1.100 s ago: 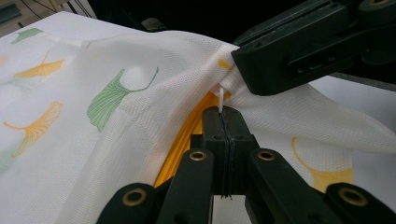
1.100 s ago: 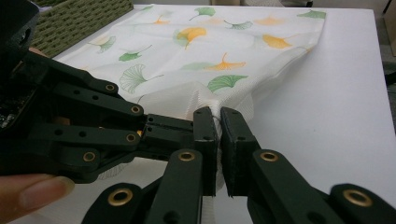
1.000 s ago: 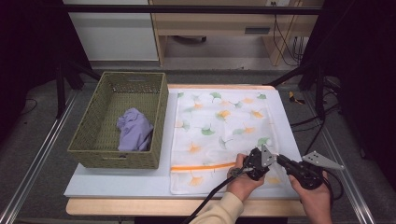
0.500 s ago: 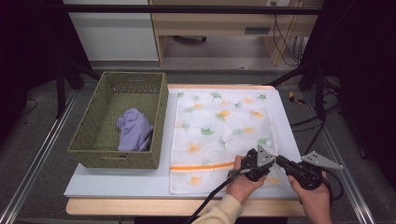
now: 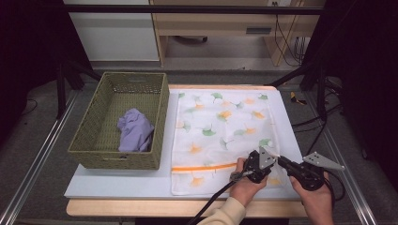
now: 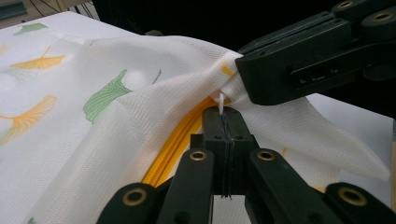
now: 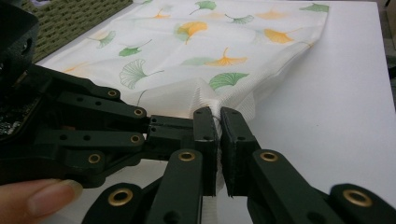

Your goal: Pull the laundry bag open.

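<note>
We see a white mesh laundry bag with green and orange leaf prints lying flat on the white desk, just to the right of a green woven basket. An orange zipper runs along the bag's near end. At that end's right corner both grippers meet. The left gripper has its jaws pressed together on the small white zipper pull, which stands out just above the jaw tips. Its jaws have just been closing: they eased a little half a second ago and are now clamped again on the pull. The right gripper pinches a bunched fold of the bag's mesh between its nearly closed jaws, lifting the cloth into a small ridge. In the left gripper view the right gripper sits just above and beyond the pull, its tip sunk in the gathered fabric. Compared with the earlier high views, we find both hands in the same spot at the desk's near right edge, and the bag lies as it did. Inside the basket a crumpled lilac cloth rests near the right wall, unchanged.
</note>
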`<state>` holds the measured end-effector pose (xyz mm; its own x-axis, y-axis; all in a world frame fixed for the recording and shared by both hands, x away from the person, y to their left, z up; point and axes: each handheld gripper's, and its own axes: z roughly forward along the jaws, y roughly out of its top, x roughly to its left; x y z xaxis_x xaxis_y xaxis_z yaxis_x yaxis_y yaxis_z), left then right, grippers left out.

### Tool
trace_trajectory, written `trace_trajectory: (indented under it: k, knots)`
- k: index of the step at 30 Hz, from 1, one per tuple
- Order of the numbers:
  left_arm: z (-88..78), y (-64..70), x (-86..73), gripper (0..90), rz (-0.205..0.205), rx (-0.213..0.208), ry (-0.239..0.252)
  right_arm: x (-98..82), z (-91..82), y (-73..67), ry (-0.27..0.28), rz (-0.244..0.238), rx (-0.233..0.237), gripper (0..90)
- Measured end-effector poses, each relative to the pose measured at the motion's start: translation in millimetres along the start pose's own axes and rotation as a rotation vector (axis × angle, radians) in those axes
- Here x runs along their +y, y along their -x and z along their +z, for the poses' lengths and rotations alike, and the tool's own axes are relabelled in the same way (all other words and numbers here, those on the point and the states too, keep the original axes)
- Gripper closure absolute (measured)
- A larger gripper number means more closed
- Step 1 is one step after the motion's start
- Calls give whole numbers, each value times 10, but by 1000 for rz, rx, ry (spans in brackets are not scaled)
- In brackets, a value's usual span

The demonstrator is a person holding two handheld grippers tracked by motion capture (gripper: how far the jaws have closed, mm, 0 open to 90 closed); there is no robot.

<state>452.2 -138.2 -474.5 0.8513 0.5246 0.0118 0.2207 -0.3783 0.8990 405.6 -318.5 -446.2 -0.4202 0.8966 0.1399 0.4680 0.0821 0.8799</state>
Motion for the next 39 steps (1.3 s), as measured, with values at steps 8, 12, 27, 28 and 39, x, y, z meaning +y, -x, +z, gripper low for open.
trace_trajectory:
  k: [8,12,27,28,39]
  knots:
    - [-30,-6,-6,889,-4,5,16,2,3,-11,0,9,17,858]
    - [-14,-20,-15,866,-12,-2,25,1,1,-3,0,12,21,858]
    - [-12,-17,-12,897,-35,1,19,-4,9,0,0,10,9,837]
    - [-11,-18,-14,897,-34,2,15,-7,11,0,-4,10,9,826]
    - [-25,1,-7,898,-24,11,14,-23,41,35,-31,35,25,823]
